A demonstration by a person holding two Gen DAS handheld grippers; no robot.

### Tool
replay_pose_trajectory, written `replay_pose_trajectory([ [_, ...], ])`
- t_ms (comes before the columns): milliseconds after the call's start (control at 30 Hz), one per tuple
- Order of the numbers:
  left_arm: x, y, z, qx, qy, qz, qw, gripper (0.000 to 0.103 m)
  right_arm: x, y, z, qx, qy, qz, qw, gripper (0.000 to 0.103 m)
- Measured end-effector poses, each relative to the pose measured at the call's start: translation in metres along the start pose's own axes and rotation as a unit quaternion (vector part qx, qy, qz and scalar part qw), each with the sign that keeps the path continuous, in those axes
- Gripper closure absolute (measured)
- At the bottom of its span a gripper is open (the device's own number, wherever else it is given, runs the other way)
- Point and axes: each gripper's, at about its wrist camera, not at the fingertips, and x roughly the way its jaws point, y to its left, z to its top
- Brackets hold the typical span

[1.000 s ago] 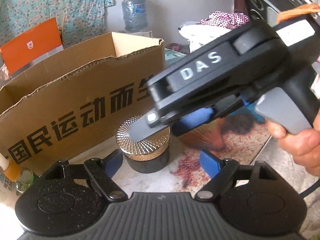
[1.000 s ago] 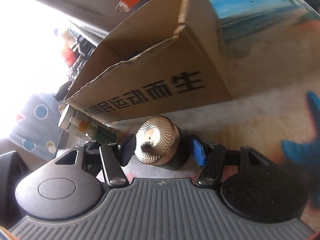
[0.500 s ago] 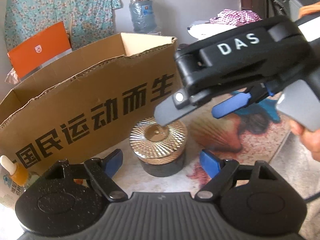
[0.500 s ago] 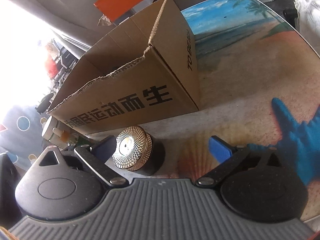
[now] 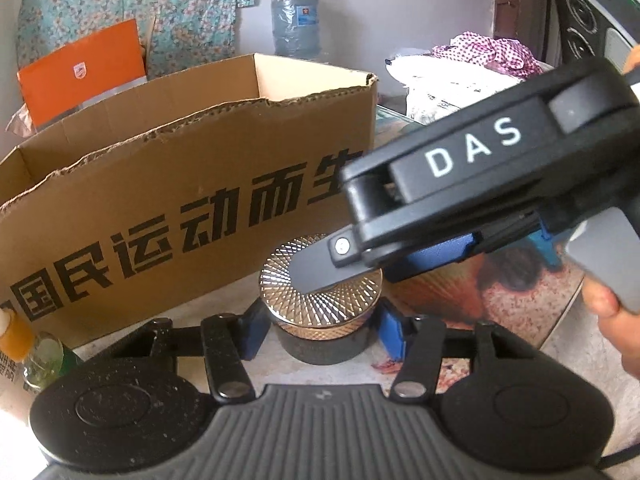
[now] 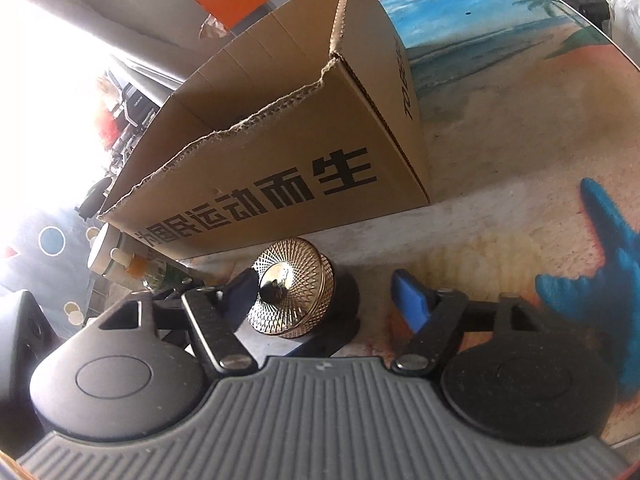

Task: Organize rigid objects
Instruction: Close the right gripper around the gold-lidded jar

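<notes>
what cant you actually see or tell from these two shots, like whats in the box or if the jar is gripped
- Cardboard box contents: its torn front wall hides the inside in both views.
- Gold-lidded jar top: partly covered by the right gripper in the left wrist view.
- Left gripper contact: pads flank the jar's dark base; touching cannot be confirmed.
- Bottles left of the box: labels too small, cut off by the gripper body.

Black jar (image 5: 322,344), faceted gold lid, upright before cardboard box (image 5: 192,216).
</notes>
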Motion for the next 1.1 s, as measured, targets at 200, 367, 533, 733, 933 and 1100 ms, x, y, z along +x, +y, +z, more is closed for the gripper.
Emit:
replay_pose_trajectory([
  [200,-0.01,0.001,-0.004,-0.009,0.011,-0.008,0.9999,0.046,-0.005,0.004,-0.002,0.001,0.006,0.01,1.0,0.05],
  [367,-0.007,0.002,-0.001,-0.004,0.014,-0.006,0.9999,0.046,-0.006,0.003,-0.004,0.008,0.01,0.015,1.0,0.05],
  [533,-0.003,-0.008,0.001,-0.001,0.02,0.0,0.9998,0.045,-0.006,-0.001,-0.003,0.02,0.014,0.021,0.999,0.048],
  [733,0.002,-0.008,0.006,-0.017,0.025,0.0,0.9995,0.046,-0.004,-0.006,-0.004,0.041,0.025,0.037,0.998,0.047],
  [933,0.003,-0.007,0.007,-0.02,0.029,0.0,0.9994,0.046,-0.001,-0.001,-0.006,0.035,0.023,0.034,0.999,0.049],
  [1100,0.003,-0.004,0.008,-0.024,0.031,-0.004,0.9992,0.046,-0.001,0.001,-0.005,0.033,0.024,0.029,0.999,0.049],
])
